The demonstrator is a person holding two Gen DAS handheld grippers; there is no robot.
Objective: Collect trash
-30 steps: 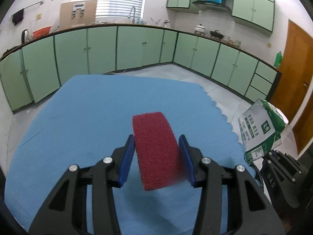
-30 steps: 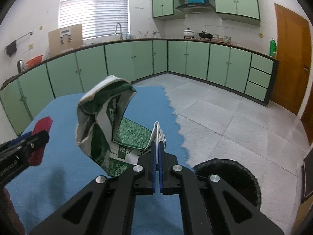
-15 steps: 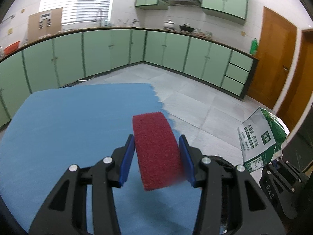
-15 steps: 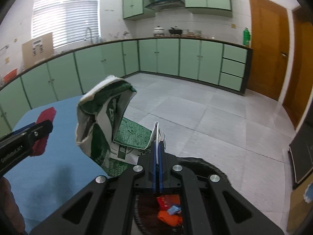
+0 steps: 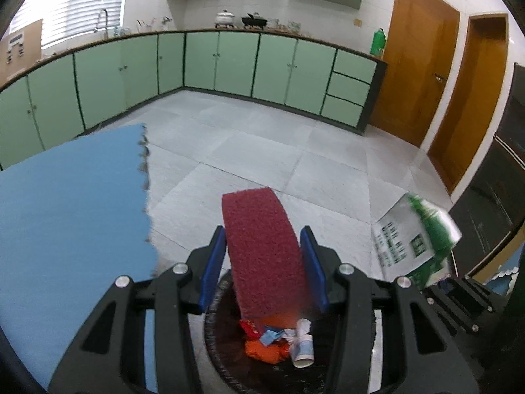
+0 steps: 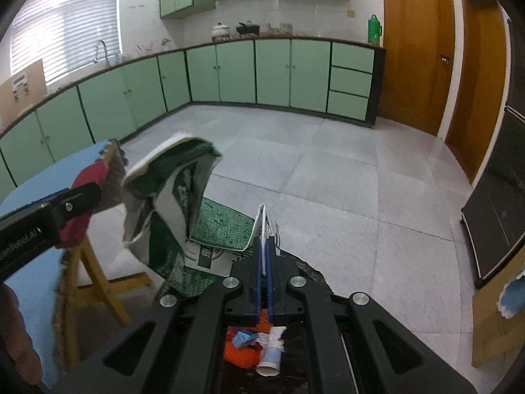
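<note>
Both grippers are now hanging over the black trash bin (image 5: 223, 344), having swung off the blue table (image 5: 65, 216). Left gripper (image 5: 264, 262) is pinching the red scouring pad (image 5: 262, 249) above the bin's litter; right gripper (image 6: 262, 262) is clamping the green-and-white bag (image 6: 170, 203)

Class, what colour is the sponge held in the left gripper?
Dark red; the sponge shows best in the left wrist view.
</note>
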